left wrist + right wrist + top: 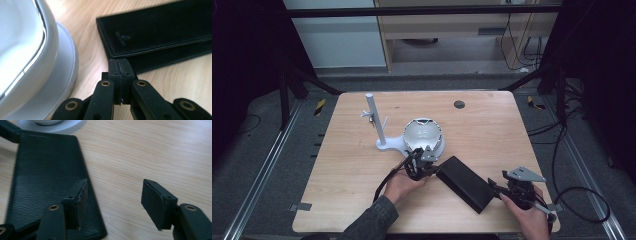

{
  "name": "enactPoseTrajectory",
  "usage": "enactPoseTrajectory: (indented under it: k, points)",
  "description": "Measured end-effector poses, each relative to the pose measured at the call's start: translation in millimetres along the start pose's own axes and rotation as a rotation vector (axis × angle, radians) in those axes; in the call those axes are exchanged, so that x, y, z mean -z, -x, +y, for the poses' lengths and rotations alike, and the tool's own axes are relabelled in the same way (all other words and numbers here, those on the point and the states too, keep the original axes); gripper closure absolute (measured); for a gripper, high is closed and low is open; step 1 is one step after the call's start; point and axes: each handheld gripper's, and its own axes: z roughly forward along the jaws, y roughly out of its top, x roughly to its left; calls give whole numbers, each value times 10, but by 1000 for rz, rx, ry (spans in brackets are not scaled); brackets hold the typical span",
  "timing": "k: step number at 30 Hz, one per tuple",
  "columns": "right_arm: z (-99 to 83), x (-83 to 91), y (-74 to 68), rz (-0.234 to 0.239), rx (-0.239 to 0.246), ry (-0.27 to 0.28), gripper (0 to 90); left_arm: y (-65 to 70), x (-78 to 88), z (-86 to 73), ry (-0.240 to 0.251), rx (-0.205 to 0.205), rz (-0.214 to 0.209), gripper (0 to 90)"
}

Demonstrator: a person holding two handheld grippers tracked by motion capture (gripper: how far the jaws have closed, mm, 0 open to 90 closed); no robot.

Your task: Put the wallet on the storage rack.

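The black case (464,183) lies flat near the table's front edge; it looks light, stiff, grainy. My left gripper (119,65) is clenched empty at its corner, my right gripper (113,202) spread wide; I'd take the long edges.

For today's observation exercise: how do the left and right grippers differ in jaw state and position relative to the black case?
The left gripper has its jaws shut together at the black case's end near the white bowl; the right gripper is open, one jaw over the case's opposite end, gripping nothing. Both are black and hand-held.
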Motion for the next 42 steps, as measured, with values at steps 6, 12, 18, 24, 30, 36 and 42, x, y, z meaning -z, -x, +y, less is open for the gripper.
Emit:
enactPoseTrajectory:
  k: [6,12,18,24,30,36,42]
  points:
    - [240,80,-104,15,27,-26,252,17,1,151,32,5,-29,897]
    - [433,165,-158,33,49,-64,180,118,-167,391,-7,-42,-39,885]
    - [512,173,-187,43,79,-115,148,82,-202,478,2,-19,-47,888]
    - [569,176,-212,75,116,-163,154,17,-187,528,13,4,-50,889]
    - [660,102,-259,108,150,-225,184,-12,-212,587,16,18,-63,885]
    - [739,-9,-290,104,197,-301,272,-30,-220,611,25,28,-66,883]
    - [763,-84,-302,111,218,-345,345,-44,-218,633,34,34,-71,883]
